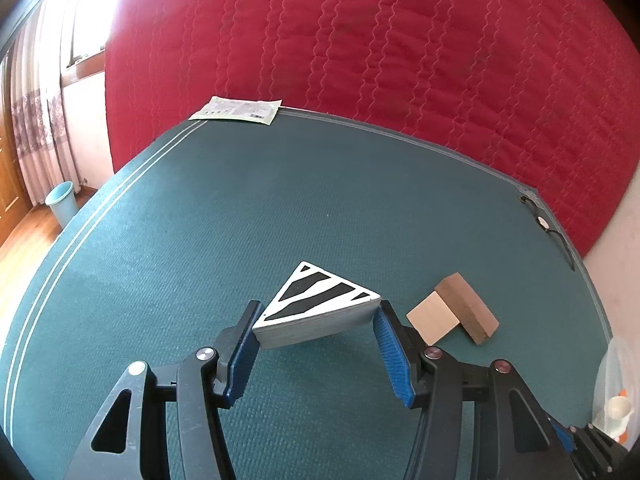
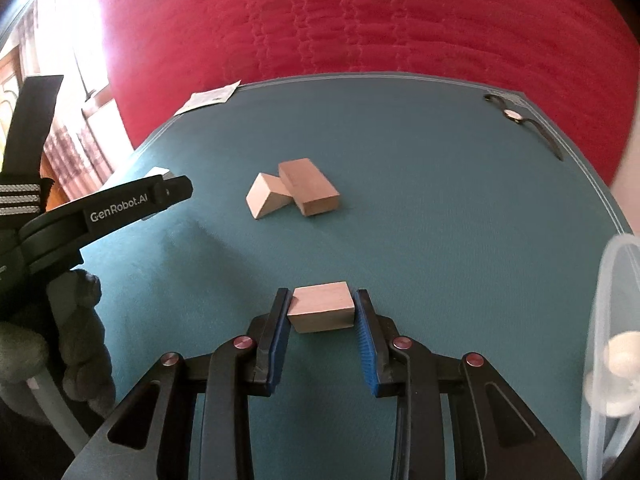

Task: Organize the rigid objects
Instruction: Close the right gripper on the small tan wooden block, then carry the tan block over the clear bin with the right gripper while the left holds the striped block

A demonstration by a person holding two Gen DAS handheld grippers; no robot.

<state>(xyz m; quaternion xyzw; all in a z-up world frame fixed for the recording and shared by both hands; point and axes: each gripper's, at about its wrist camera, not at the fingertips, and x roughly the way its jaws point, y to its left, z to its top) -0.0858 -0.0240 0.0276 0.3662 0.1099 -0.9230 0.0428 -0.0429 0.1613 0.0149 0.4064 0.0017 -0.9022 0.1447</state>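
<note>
My left gripper (image 1: 319, 312) is shut on a flat triangular block (image 1: 316, 292) with black and white stripes, its blue pads pressing on the two ends, just above the green mat (image 1: 240, 220). My right gripper (image 2: 322, 300) is shut on a small pale wooden block (image 2: 322, 308), held between both pads over the mat. Further out on the mat lie a pale wooden wedge (image 2: 266, 196) and a brown rectangular block (image 2: 308, 188), touching each other; the left wrist view shows them as a pale piece (image 1: 434, 322) and a dark piece (image 1: 468, 308) right of my left gripper.
A clear plastic container (image 2: 616, 340) stands at the mat's right edge. A paper packet (image 1: 238, 109) lies at the far left corner and a wristwatch (image 2: 514, 114) at the far right. A red quilt (image 1: 400, 40) rises behind. A gloved hand (image 2: 80, 320) holds the left gripper.
</note>
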